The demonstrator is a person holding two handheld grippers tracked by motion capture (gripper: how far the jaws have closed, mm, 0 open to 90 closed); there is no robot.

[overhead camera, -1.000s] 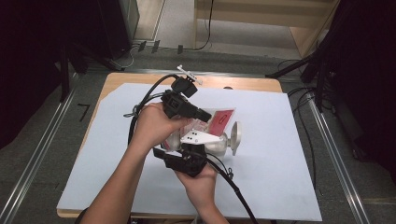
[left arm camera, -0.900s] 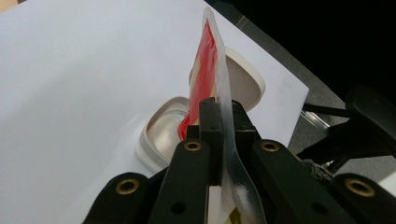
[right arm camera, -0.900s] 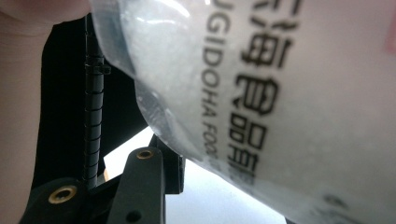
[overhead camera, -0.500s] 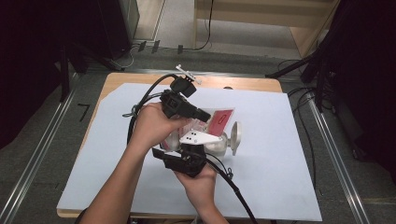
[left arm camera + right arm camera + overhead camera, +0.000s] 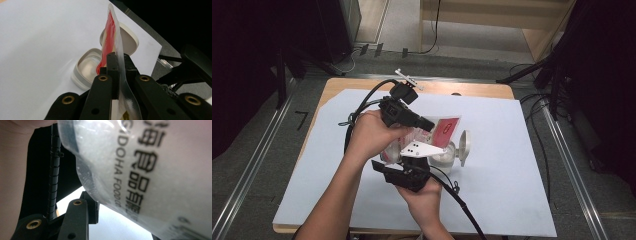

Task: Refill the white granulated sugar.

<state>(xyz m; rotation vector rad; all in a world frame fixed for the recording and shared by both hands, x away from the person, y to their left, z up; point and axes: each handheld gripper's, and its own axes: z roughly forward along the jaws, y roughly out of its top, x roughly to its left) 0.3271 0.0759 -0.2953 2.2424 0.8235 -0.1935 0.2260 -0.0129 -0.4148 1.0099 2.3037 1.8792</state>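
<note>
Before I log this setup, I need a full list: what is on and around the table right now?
Pouch: one, clear with a red label, held above the jar, clamped in the left gripper.
Jar: one, white, open, on the sheet.
Lid: one, white, beside the jar.
Sheet: one, white, covering the table.
Table: one, wooden.
Left gripper: one, black, shut on the pouch's edge.
Right gripper: one, black, near the pouch; whether its fingers grip it I cannot tell.
Hands: two, holding the grippers.
</note>
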